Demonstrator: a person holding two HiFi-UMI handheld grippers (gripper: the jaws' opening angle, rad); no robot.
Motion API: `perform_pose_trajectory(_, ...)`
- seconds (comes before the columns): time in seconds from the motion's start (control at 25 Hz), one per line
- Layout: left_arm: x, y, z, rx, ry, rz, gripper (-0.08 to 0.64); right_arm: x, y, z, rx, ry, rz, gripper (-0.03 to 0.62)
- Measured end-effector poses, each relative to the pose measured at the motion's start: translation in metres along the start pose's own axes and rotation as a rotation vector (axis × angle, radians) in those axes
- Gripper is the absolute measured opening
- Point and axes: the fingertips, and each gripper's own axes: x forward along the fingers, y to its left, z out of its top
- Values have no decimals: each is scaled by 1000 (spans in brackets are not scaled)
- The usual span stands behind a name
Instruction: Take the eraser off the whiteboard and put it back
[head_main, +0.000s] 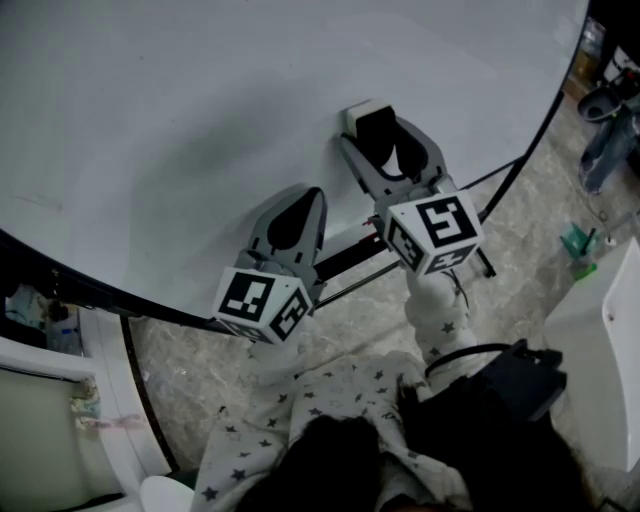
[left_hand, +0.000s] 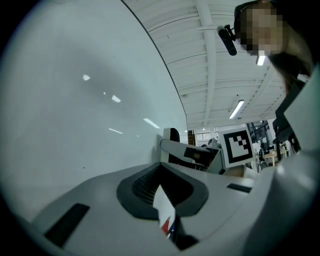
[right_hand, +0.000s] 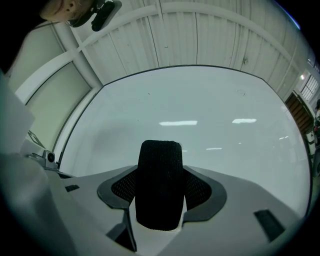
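The whiteboard (head_main: 200, 120) fills most of the head view. My right gripper (head_main: 385, 140) is shut on the eraser (head_main: 372, 122), a white block with black felt, held at the board's lower part. I cannot tell whether the eraser touches the board. In the right gripper view the black felt (right_hand: 160, 170) stands upright between the jaws of the right gripper (right_hand: 161, 200), with the board behind it. My left gripper (head_main: 310, 198) hangs lower left of it, shut and holding nothing. In the left gripper view the left gripper (left_hand: 162, 185) shows closed pads, and the eraser (left_hand: 171, 136) sits beyond them by the board.
The board's dark frame (head_main: 120, 310) curves along its lower edge, above a marbled floor (head_main: 350, 320). A white cabinet (head_main: 600, 350) stands at the right, with a green object (head_main: 578, 243) on the floor beside it. A star-patterned sleeve (head_main: 300, 410) and a black pack (head_main: 510, 385) are below.
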Motion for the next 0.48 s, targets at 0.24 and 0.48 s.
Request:
perform_pose_trajectory(0.24, 0, -1, 3, 9, -1, -5, 2, 1, -1, 4, -21, -6, -22, 259)
perform_pose_trajectory(0.48, 1, -4, 2, 8, 4, -8, 2, 4, -1, 5, -35, -11, -33, 259)
